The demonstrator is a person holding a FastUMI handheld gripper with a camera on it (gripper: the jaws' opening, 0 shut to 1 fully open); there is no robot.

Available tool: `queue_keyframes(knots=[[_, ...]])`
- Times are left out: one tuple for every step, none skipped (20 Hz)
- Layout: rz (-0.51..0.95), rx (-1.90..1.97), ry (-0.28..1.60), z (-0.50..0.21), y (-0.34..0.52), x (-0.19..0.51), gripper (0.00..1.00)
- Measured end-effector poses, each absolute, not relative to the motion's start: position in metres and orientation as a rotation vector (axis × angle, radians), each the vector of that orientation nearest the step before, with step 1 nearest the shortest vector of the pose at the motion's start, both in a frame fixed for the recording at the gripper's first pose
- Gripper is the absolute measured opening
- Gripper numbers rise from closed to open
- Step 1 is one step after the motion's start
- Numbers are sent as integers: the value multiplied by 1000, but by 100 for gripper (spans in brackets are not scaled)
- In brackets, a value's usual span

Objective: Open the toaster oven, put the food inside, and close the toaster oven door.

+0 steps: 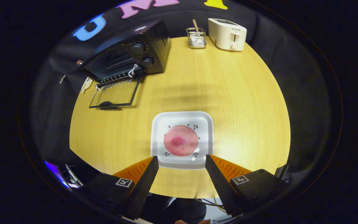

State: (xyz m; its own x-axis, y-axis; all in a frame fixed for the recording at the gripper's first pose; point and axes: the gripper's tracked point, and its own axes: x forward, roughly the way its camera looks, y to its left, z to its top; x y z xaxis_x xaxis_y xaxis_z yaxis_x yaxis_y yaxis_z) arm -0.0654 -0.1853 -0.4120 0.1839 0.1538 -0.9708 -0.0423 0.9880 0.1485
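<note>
Toaster oven open on the tabletop; jaws apart over the near edge of the plate.

Far left: black toaster oven (129,57), door (115,95) lowered flat onto the wooden tabletop (228,93), two knobs on its right side. Far centre: small wire basket (196,39) holding a wooden stick. Just right of it: white pop-up toaster (227,34). Near centre: square white plate (182,119) carrying a round pink slice of food (181,140), well apart from the oven. Gripper (182,160): jaws apart, empty, one tip at each near corner of the plate, the food just ahead and between them. Contact with the plate cannot be determined.
</note>
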Motion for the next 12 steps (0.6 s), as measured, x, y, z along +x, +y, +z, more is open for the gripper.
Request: queue_keyframes(knots=[[118, 95, 1413, -423, -196, -62, 99], [105, 93, 1436, -434, -204, -56, 99], [100, 90, 1451, -442, -209, -52, 99], [104, 88, 1461, -450, -210, -48, 99], [116, 90, 1474, -458, -210, -45, 95], [132, 91, 1484, -461, -209, -42, 92], [143, 85, 1494, -464, -209, -40, 91], [157, 87, 1511, -469, -206, -41, 91], [154, 78, 1528, -473, -209, -42, 75], [147, 66, 1542, -480, -211, -40, 64], [146, 56, 1554, -485, -215, -41, 52], [161, 60, 1570, -488, -216, -42, 35]])
